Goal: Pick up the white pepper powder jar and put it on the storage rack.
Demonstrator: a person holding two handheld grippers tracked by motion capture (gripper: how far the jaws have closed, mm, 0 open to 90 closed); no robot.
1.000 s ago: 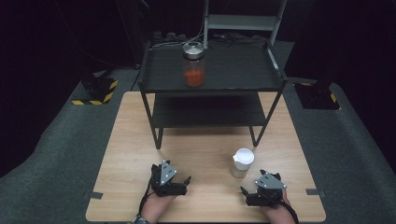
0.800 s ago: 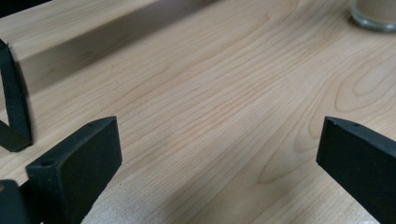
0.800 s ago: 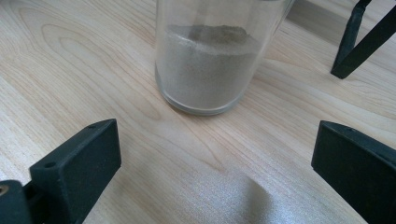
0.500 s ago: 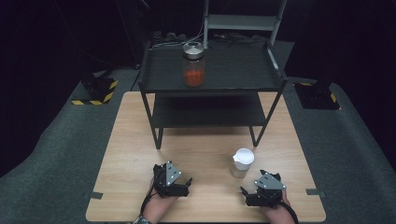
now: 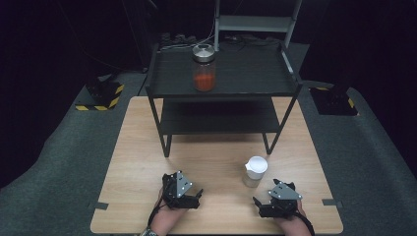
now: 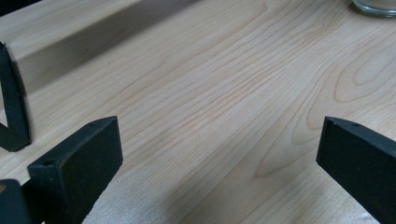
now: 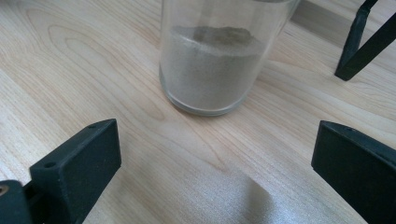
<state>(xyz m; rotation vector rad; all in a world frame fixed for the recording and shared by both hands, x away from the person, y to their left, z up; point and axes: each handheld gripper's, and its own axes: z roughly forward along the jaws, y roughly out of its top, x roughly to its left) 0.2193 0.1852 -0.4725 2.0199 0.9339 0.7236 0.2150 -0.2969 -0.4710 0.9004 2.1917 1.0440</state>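
A glass jar with a white lid (image 5: 255, 170) stands on the wooden table (image 5: 211, 157), right of centre; in the right gripper view this jar (image 7: 219, 60) holds grey-beige powder. My right gripper (image 5: 268, 196) rests near the front edge just behind it, jaws open, nothing between them (image 7: 215, 158). My left gripper (image 5: 189, 192) lies at the front left, open over bare wood (image 6: 219, 154). A second jar with a metal lid and orange-red contents (image 5: 203, 67) stands on the top of a black shelf rack (image 5: 246, 83).
The rack stands on the far half of the table, its legs (image 5: 269, 142) just beyond the white-lidded jar. One rack foot (image 7: 359, 46) appears right of the jar. Dark floor surrounds the table, with yellow-black striped bases (image 5: 105, 96) at both sides.
My left gripper has shifted slightly; the right gripper and both jars stay where they were.
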